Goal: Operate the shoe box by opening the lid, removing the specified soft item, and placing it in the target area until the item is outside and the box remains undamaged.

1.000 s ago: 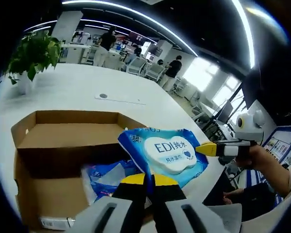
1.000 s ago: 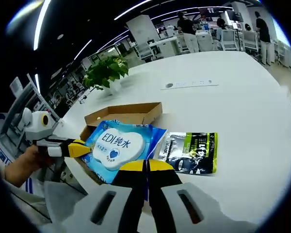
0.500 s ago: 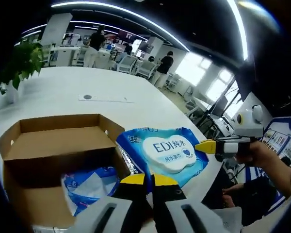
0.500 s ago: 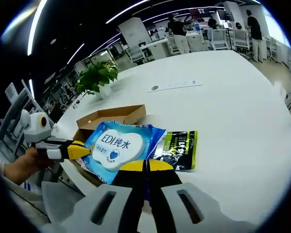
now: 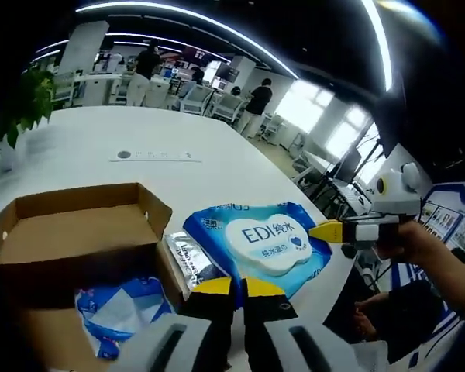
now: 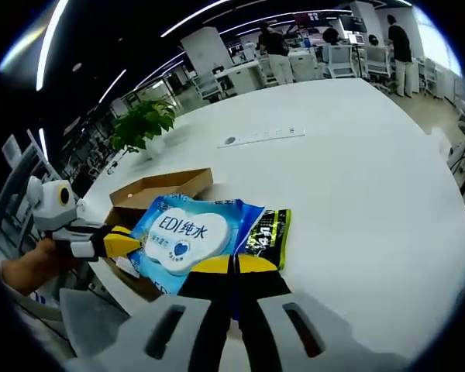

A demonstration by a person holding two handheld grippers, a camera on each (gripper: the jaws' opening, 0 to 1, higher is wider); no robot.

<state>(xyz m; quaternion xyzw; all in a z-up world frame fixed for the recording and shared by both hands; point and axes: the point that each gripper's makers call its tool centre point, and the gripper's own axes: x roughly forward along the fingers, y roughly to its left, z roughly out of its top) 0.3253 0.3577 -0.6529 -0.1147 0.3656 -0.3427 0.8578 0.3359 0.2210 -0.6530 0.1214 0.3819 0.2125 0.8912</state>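
1. the left gripper (image 5: 238, 285) has its jaws pressed together on the near edge of the blue wipes pack (image 5: 257, 246).
2. the right gripper (image 6: 234, 263) pinches the same pack (image 6: 187, 236) from the other side.
3. the pack hangs above the white table (image 6: 349, 170), beside the open cardboard box (image 5: 74, 236).
4. a green-and-black pouch (image 6: 265, 231) lies on the table, partly under the pack.
5. a blue packet (image 5: 120, 308) lies inside the box.

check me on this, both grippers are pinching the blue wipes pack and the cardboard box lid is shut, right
Not quite. The cardboard box is open: the left gripper view shows its flap up and a blue packet inside. The rest holds: the left gripper and right gripper are both shut on the blue wipes pack.
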